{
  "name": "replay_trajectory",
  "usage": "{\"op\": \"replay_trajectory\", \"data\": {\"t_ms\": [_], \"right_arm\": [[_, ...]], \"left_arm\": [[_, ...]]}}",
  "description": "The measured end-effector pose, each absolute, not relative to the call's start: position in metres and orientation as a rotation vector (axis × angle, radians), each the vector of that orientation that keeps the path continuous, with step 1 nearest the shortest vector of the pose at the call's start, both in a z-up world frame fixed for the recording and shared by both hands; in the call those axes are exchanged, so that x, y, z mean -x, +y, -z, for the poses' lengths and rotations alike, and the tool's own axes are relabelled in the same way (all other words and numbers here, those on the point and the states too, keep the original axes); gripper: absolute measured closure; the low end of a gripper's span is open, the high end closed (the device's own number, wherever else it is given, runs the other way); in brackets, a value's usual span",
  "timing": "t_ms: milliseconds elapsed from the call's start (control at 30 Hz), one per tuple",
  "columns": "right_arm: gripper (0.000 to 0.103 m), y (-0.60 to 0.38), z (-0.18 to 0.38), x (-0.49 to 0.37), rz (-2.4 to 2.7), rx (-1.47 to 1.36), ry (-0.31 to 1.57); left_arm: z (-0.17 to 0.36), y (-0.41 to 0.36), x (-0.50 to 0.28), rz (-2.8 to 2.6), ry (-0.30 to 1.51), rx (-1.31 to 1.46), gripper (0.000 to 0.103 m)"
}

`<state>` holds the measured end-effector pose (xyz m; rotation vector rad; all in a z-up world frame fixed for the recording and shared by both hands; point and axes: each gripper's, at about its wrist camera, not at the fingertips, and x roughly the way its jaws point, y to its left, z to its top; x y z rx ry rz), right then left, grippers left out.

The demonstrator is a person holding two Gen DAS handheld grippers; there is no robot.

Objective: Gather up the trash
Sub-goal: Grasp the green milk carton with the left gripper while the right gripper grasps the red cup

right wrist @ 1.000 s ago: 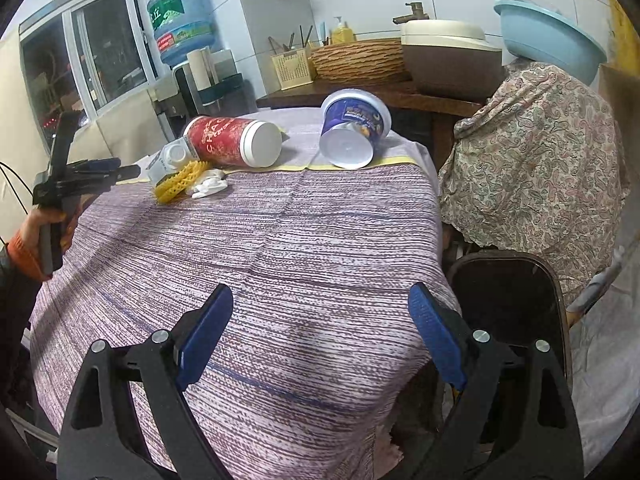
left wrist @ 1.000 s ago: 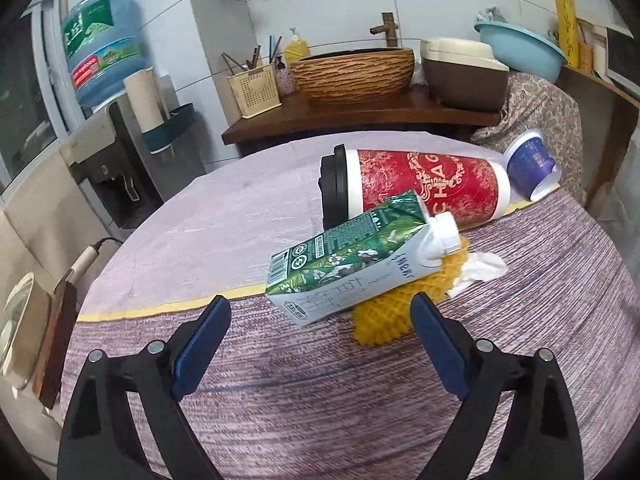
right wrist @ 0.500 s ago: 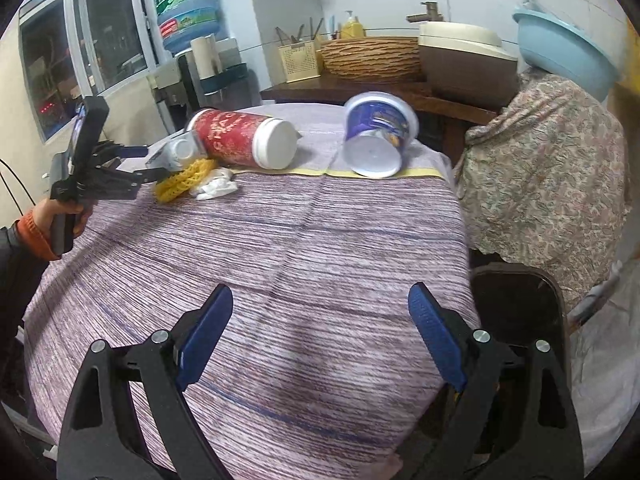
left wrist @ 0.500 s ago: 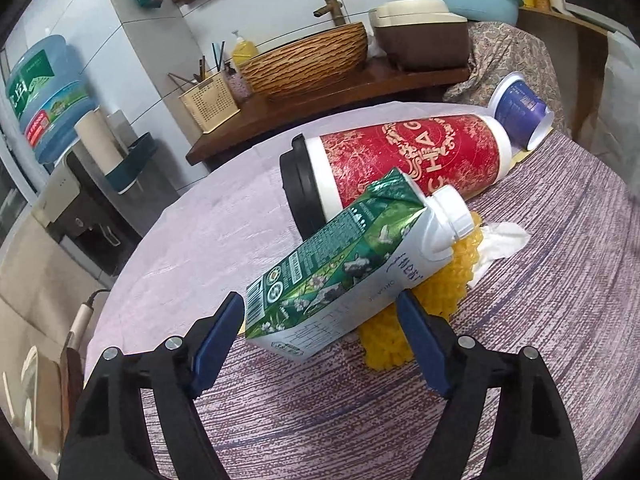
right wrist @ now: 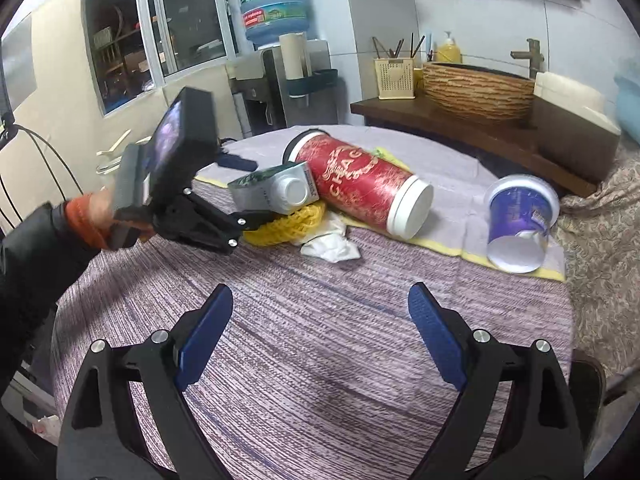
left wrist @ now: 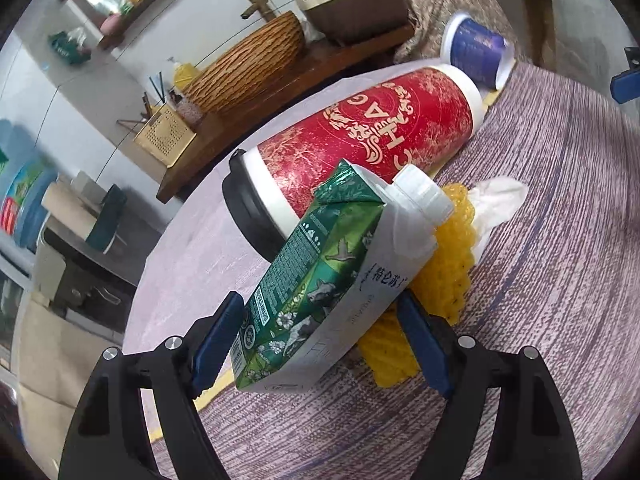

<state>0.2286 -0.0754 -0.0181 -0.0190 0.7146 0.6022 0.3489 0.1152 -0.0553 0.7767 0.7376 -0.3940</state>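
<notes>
A green-and-white drink carton (left wrist: 320, 272) lies tilted on a yellow foam net (left wrist: 444, 272), leaning against a red paper cup with a black lid (left wrist: 368, 148). My left gripper (left wrist: 320, 312) straddles the carton's lower end, open, with its blue pads close against both sides. A crumpled white tissue (left wrist: 496, 200) lies beside the net, and a blue-purple tub (left wrist: 476, 52) lies tipped over further back. In the right wrist view, my right gripper (right wrist: 320, 328) hovers open and empty over the striped tablecloth (right wrist: 320, 392), short of the carton (right wrist: 276, 190), cup (right wrist: 360, 188), tissue (right wrist: 332, 244) and tub (right wrist: 520, 220).
A hand with an orange cuff (right wrist: 84, 220) holds the left gripper (right wrist: 248, 192) at the table's left. Behind the table stand a wooden counter (right wrist: 460, 128) with a woven basin (right wrist: 476, 88) and a water dispenser (right wrist: 280, 80). Floral cloth (right wrist: 600, 232) hangs at the right edge.
My left gripper narrowed, rolled and slid forward until the carton sits between its pads. My right gripper swept left and nearer toward the trash pile.
</notes>
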Motion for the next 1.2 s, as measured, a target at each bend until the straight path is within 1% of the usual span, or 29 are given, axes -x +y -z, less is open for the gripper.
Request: {"op": "replay_trajectory", "data": {"t_ms": [167,233,567,700,800,833,867,900,933,1000,1100,1167,1200], "right_arm": [[0.015,-0.079,0.032,-0.235,-0.562,0.026,0.755],[0.015,-0.078,0.031,-0.237,-0.565,0.023,0.753],[0.015,-0.054,0.025,-0.254,-0.601,0.039,0.736],[0.015,-0.047,0.016,-0.273,-0.576,0.113,0.718],[0.015,-0.037,0.007,-0.297,-0.561,0.166,0.71],[0.015,-0.032,0.005,-0.305,-0.561,0.19,0.711],[0.015,-0.025,0.003,-0.313,-0.56,0.219,0.705],[0.015,-0.019,0.002,-0.32,-0.56,0.25,0.7],[0.015,-0.01,0.001,-0.329,-0.557,0.293,0.697],[0.015,0.004,0.0,-0.342,-0.546,0.344,0.687],[0.015,0.025,0.004,-0.362,-0.544,0.408,0.713],[0.015,0.031,0.005,-0.37,-0.536,0.429,0.722],[0.015,0.031,0.005,-0.371,-0.534,0.432,0.72]], "left_arm": [[0.056,0.114,-0.347,0.382,0.723,-0.796,0.03],[0.055,0.114,-0.342,0.372,0.707,-0.798,0.036],[0.048,0.119,-0.321,0.364,0.651,-0.78,0.047],[0.037,0.127,-0.308,0.388,0.659,-0.708,0.052],[0.029,0.143,-0.301,0.376,0.699,-0.583,0.055],[0.028,0.147,-0.299,0.372,0.707,-0.549,0.065],[0.025,0.154,-0.294,0.368,0.708,-0.499,0.078],[0.021,0.161,-0.291,0.36,0.718,-0.447,0.095],[0.018,0.168,-0.29,0.346,0.737,-0.397,0.099],[0.017,0.176,-0.288,0.328,0.742,-0.348,0.099],[0.02,0.176,-0.29,0.29,0.726,-0.378,0.098],[0.019,0.176,-0.299,0.255,0.736,-0.371,0.084],[0.016,0.177,-0.304,0.259,0.737,-0.354,0.058]]}}
